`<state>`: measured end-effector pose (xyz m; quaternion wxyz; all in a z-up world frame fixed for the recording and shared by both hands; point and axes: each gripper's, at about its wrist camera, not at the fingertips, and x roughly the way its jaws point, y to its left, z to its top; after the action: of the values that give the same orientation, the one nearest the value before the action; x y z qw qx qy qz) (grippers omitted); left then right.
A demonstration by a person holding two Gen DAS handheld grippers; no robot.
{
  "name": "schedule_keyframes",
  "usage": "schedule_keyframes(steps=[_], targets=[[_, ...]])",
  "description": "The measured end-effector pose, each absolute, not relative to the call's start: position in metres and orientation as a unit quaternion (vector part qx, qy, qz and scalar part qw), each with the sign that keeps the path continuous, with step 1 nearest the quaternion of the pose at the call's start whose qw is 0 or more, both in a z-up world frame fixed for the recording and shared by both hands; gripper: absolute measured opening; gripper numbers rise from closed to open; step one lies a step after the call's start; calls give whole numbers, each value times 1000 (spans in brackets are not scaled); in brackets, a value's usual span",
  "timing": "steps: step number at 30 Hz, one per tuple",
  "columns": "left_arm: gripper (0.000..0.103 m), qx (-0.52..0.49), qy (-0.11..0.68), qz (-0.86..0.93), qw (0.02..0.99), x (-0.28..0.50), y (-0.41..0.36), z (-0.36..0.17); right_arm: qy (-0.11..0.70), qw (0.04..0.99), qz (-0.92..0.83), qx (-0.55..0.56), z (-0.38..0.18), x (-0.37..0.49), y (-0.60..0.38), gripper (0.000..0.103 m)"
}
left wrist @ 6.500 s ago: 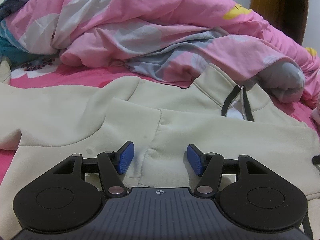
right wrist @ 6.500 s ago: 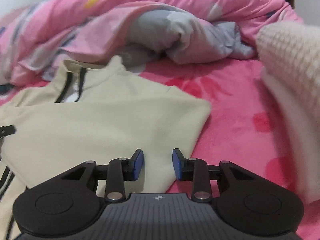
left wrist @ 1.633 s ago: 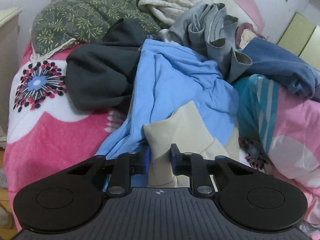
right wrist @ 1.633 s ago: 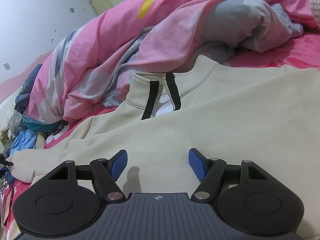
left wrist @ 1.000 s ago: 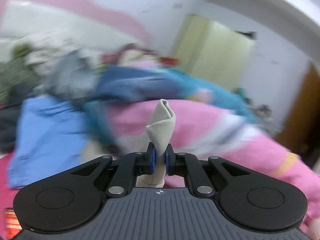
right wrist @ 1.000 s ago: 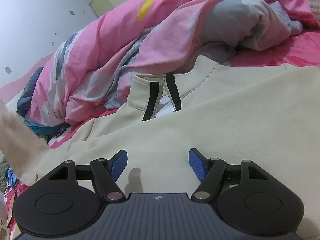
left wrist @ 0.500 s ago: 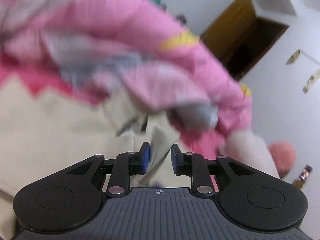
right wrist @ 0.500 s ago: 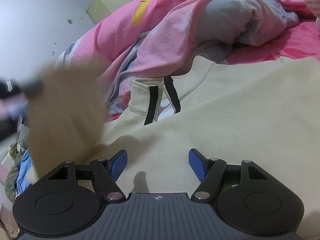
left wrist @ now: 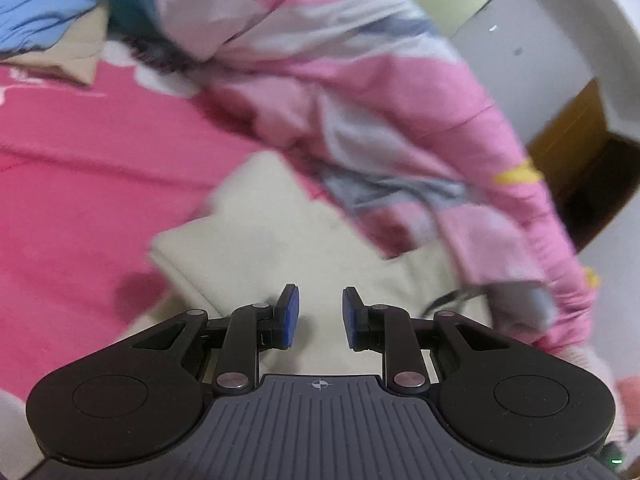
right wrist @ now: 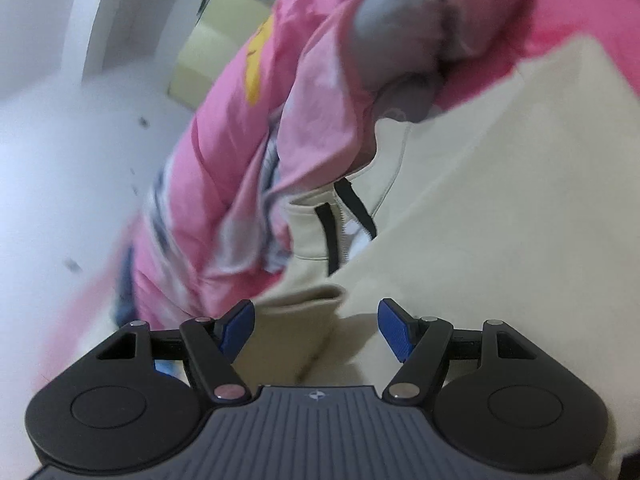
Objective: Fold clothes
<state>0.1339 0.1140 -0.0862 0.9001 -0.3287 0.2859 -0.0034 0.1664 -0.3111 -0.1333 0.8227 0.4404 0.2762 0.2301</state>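
both grippers, left gripper (left wrist: 319,317) and right gripper (right wrist: 313,329), spread, empty, over cream sweatshirt (right wrist: 500,216)

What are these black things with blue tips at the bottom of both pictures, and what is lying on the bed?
They are hand-held grasping tools; a person carries one in each hand, with no robot arm. Each picture comes from a wide-angle camera on one tool, looking forward along its two fingers, so the view is curved and here blurred.

The left tool has its blue pads a little apart, with nothing pinched between them. The right tool stands wider open and also holds nothing.

Under both lies a cream sweatshirt spread on a pink bedsheet; its collar has a short zip with black edging. A sleeve end lies just ahead of the right tool. Behind is a crumpled pink and grey quilt.
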Motion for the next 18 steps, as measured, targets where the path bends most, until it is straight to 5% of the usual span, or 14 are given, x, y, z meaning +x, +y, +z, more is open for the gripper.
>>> schedule_keyframes(steps=[7,15,18], targets=[[22,-318,286,-3,904,136,117,-92,302,776,234,501,-137,163,-317,71],[23,-283,238,40,928,124,130,-76,409,822,164,359,-107,181,-275,70],[22,-287,239,41,927,124,134,-78,431,840,164,286,-102,188,-253,51]])
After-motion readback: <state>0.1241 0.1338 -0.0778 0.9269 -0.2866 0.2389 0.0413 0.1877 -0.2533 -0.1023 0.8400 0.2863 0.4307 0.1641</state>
